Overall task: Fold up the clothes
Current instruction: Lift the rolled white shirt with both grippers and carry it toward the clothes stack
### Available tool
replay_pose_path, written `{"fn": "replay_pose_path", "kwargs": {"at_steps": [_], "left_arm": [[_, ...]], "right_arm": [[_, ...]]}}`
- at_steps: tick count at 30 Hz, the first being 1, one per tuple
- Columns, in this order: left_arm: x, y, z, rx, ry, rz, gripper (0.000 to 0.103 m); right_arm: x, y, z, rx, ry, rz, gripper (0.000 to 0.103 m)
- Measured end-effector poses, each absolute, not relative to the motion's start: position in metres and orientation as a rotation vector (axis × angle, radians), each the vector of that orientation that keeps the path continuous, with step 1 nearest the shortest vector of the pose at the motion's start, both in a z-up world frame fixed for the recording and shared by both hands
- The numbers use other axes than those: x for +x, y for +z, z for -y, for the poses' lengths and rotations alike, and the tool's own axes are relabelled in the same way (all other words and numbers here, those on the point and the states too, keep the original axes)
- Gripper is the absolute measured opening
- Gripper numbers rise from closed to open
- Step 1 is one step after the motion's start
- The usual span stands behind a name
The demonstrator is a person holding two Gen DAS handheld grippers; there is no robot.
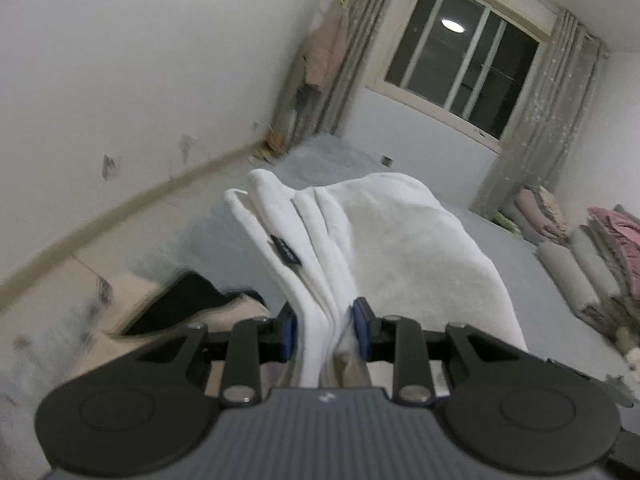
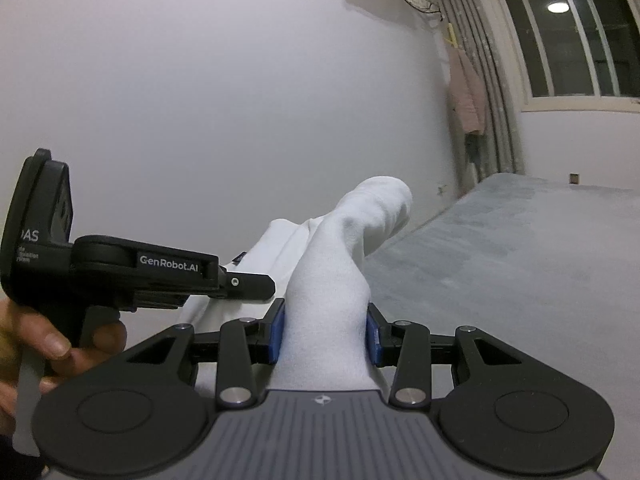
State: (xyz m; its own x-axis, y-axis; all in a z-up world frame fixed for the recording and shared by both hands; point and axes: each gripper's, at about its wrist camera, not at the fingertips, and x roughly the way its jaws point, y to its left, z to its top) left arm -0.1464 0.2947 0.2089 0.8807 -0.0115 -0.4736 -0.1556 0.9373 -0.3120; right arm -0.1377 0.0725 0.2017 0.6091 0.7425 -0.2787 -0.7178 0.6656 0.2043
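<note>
A white garment (image 1: 384, 240) with a small black label (image 1: 287, 255) is lifted above a grey bed (image 1: 500, 264). My left gripper (image 1: 325, 328) is shut on a bunched edge of it, the blue pads (image 1: 360, 328) pressing the folds from both sides. In the right wrist view the same white garment (image 2: 340, 264) rises in a thick roll between the blue pads (image 2: 276, 332) of my right gripper (image 2: 325, 332), which is shut on it. The left gripper's body (image 2: 152, 272) shows at the left, held by a hand (image 2: 60, 344), close beside the right one.
The grey bed (image 2: 520, 264) runs to a wall under a dark window (image 1: 460, 60) with grey curtains (image 1: 540, 132). Folded pink and grey bedding (image 1: 592, 248) lies at the right. A black and beige pile (image 1: 192, 308) lies low at the left. Pink clothing (image 2: 466, 96) hangs by the curtain.
</note>
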Motion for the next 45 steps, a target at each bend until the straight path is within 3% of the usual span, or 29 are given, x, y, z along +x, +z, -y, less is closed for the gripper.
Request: {"fn": "replay_pose_path", "kwargs": {"at_steps": [9,26,33,45], "left_arm": [[-0.147,0.226,-0.357,-0.328,0.199,-0.486,0.026],[-0.101,0.187,-0.415,-0.315,0.264,-0.577,0.025],[-0.078,0.135,-0.416,-0.281,0.29,-0.691,0.023],[-0.075,0.127,-0.418,-0.253,0.303,-0.692,0.023]], "right_arm": [[-0.124,0.207,-0.149,0.157,0.897,-0.388,0.039],[-0.095,0.152,-0.198,0.358,0.771,-0.5,0.039],[-0.091,0.114,-0.193,0.369,0.67,-0.604,0.039],[-0.097,0.11,-0.178,0.418,0.662,-0.668,0.041]]}}
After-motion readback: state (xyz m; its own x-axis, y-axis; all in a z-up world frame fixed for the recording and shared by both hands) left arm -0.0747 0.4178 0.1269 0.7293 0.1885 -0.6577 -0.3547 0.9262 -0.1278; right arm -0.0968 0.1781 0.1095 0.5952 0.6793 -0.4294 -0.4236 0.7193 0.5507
